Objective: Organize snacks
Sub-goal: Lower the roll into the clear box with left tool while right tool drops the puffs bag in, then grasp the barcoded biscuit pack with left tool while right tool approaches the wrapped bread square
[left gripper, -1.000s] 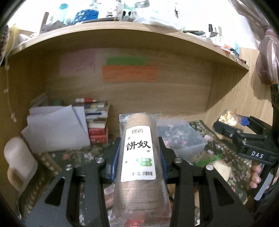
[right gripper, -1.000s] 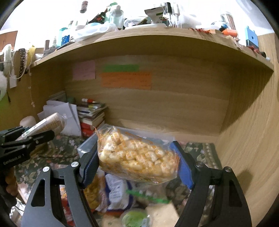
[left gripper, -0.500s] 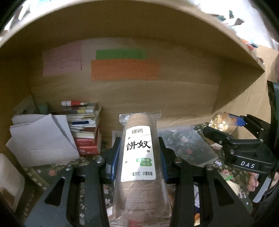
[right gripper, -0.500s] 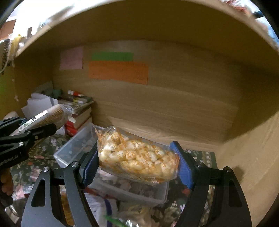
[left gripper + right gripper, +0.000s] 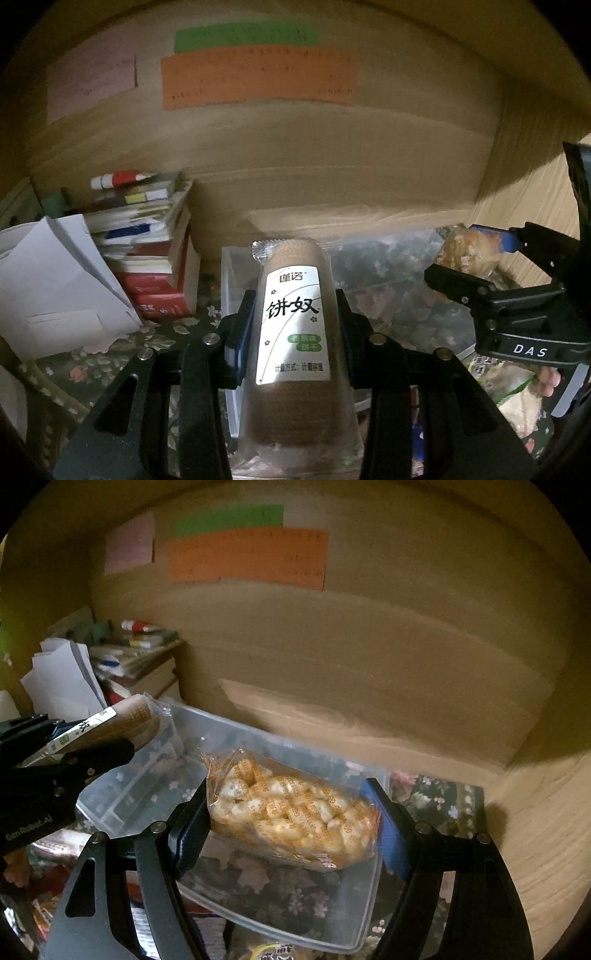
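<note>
My left gripper (image 5: 295, 325) is shut on a brown biscuit roll (image 5: 293, 332) in clear wrap with a silver label, held over the near left end of a clear plastic bin (image 5: 391, 280). My right gripper (image 5: 284, 823) is shut on a clear bag of orange-printed puffed snacks (image 5: 291, 808), held above the same bin (image 5: 317, 919). The left gripper and its roll (image 5: 122, 720) show at the left of the right wrist view. The right gripper and its bag (image 5: 469, 251) show at the right of the left wrist view.
A stack of books (image 5: 151, 243) and white folded paper (image 5: 55, 288) stand to the left of the bin. More snack packets (image 5: 273, 952) lie in front of it on the floral cloth (image 5: 439, 801). Wooden back and right walls enclose the shelf alcove.
Both grippers have moved forward and deeper into the alcove with their snacks, coming over the clear bin. The jaws have stayed shut on their loads.
</note>
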{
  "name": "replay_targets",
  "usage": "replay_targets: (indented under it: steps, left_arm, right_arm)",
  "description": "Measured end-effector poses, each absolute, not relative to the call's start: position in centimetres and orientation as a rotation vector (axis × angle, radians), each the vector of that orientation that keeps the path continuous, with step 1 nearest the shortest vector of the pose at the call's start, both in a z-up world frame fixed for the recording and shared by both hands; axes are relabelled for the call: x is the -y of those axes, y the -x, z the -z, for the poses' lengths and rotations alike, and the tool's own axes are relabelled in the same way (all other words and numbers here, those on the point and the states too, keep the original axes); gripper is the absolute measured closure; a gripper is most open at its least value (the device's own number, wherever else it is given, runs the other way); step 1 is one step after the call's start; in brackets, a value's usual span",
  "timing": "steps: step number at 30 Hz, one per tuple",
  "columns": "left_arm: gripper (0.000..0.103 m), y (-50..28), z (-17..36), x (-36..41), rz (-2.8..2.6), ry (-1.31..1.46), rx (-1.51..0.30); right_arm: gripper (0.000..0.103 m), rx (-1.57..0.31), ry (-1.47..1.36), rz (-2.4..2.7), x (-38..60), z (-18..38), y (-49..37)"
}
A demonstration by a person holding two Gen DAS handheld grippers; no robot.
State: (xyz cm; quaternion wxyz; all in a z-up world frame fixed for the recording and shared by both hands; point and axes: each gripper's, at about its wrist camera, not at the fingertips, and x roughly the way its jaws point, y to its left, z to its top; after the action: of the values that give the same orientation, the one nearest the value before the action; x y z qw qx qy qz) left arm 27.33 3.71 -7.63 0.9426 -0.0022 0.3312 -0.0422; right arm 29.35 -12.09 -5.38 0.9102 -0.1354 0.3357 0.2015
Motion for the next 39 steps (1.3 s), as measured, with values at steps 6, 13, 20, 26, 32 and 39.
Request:
replay_targets:
  steps: [6, 13, 20, 26, 32, 39]
  left_arm:
    - [0.064, -27.4, 7.1, -3.2, 0.088, -0.013, -0.646]
    - [0.063, -26.4, 6.3, -3.4, 0.094, -0.001, -0.627]
    - [0.048, -23.3, 4.9, -4.2, 0.097, 0.006, -0.574]
    - [0.04, -20.2, 4.5, -5.5, 0.089, 0.003, -0.56]
    - [0.034, -17.7, 5.6, -7.1, 0.067, 0.005, -0.578]
    - [0.034, -16.5, 9.0, -8.7, 0.055, -0.001, -0.663]
  right_arm:
    - [0.028, -0.721, 0.289, -0.41, 12.2, 5.6, -29.7]
    - [0.017, -0.705, 0.277, -0.408, 12.2, 4.7, -28.9]
    - [0.016, -0.662, 0.25, -0.403, 13.1, 3.4, -27.1]
    - [0.015, -0.605, 0.226, -0.386, 14.5, 2.2, -24.2]
    - [0.012, -0.574, 0.209, -0.361, 15.8, 2.3, -21.3]
    - [0.01, -0.601, 0.171, -0.345, 17.4, 4.0, -18.9]
